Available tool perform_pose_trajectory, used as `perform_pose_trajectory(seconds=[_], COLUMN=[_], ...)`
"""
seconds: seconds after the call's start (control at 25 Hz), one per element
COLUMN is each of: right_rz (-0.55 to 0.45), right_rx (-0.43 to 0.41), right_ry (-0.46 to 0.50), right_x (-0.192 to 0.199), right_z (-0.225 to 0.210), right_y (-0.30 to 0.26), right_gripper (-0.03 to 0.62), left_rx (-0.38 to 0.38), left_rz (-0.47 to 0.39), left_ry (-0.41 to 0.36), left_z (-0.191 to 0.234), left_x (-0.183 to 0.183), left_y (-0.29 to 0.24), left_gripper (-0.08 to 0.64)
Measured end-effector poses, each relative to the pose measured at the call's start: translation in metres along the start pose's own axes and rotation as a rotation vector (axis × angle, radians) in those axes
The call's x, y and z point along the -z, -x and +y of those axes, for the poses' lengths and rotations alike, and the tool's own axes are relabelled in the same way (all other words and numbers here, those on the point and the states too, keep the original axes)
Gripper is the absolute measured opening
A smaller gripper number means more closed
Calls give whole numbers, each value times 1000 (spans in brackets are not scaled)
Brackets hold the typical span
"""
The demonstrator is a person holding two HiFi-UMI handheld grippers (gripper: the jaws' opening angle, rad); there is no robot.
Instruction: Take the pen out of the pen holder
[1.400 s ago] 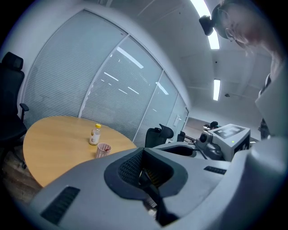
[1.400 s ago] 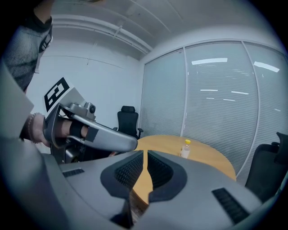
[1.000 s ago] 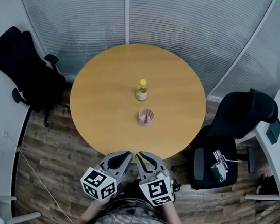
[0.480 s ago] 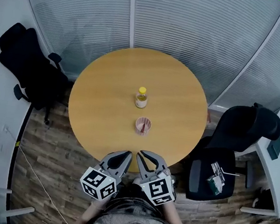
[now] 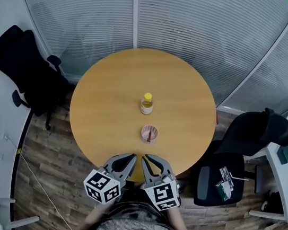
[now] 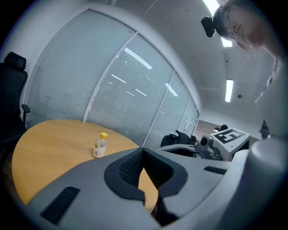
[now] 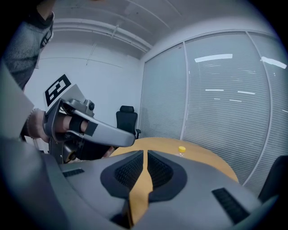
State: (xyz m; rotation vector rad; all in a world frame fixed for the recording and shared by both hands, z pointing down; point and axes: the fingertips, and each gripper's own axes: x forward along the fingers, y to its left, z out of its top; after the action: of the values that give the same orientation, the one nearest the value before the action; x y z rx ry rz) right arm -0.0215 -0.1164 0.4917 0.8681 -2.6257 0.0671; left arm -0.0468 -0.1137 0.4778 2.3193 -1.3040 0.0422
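Note:
A pink pen holder (image 5: 149,134) stands on the round wooden table (image 5: 107,106), on its near half, with a dark pen (image 5: 150,136) inside. Both grippers hover side by side over the table's near edge, close to my body. My left gripper (image 5: 131,160) (image 6: 143,152) has its jaws together with nothing in them. My right gripper (image 5: 145,161) (image 7: 145,155) also has its jaws together, empty. The holder lies a short way beyond both tips. Neither gripper view shows the holder; the jaws hide that part of the table.
A small bottle with a yellow cap (image 5: 146,104) (image 6: 101,146) (image 7: 181,150) stands beyond the holder near the table's middle. Black office chairs stand at the left (image 5: 27,73) and right (image 5: 242,140). A glass wall with blinds (image 5: 199,29) runs behind.
The head view has shifted, so the table, bottle and holder sit slightly lower and nearer in the picture. Both grippers stay where they were, jaws unchanged.

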Motion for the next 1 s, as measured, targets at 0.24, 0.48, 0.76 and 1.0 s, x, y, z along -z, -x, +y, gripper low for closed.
perform_pose_trajectory(seconds=[0.24, 0.48, 0.76, 1.0], right_rz=[0, 28, 48, 78], right_rx=[42, 77, 126, 191], right_ry=[-20, -23, -58, -71], right_x=[-13, -13, -16, -7], right_z=[-13, -22, -26, -31], right_y=[-25, -50, -74, -92], right_gripper=[41, 41, 41, 41], left_rx=[54, 89, 140, 197], left_rz=[19, 45, 77, 99], left_ry=[-38, -27, -25, -40], left_z=[24, 46, 72, 90], left_x=[-23, -26, -30, -31], left_y=[-16, -23, -28, -35], left_gripper=[5, 5, 5, 5])
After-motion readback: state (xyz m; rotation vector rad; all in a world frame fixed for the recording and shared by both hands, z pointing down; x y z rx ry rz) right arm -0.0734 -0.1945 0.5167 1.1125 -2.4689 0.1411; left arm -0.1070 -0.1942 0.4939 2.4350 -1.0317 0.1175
